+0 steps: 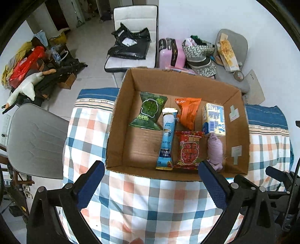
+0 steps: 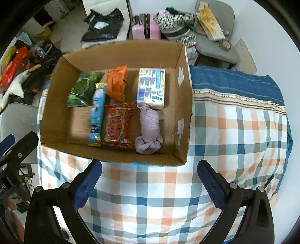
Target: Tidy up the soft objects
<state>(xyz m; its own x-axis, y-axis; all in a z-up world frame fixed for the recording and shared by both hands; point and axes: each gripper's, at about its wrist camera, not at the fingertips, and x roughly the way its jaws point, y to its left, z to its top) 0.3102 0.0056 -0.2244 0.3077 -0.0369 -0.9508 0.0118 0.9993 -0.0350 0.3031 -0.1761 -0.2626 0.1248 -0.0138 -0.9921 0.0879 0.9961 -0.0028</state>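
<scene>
A cardboard box (image 1: 120,120) sits open on a checked cloth (image 1: 150,202) in blue, orange and white. All the soft things lie inside it. At the far left is a green packet (image 1: 149,112). Just right of it a long blue packet (image 1: 166,138) runs from far to near, its far end touching an orange packet (image 1: 188,111). A red packet (image 1: 188,150) lies near the front wall, beside the blue one. At the far right a tissue pack (image 1: 214,120) lies flat, and a rolled purple cloth (image 2: 149,127) lies just in front of it, touching its near edge.

The left gripper (image 1: 150,180) hangs over the cloth just short of the box's front wall, its blue-padded fingers (image 1: 90,185) spread wide with nothing between them. The right gripper (image 2: 149,178) is likewise released and empty, held over the cloth in front of the box's right corner.

Beyond the table stand a white chair (image 1: 135,16), a pink case (image 1: 171,54) and a grey chair (image 1: 36,138).
</scene>
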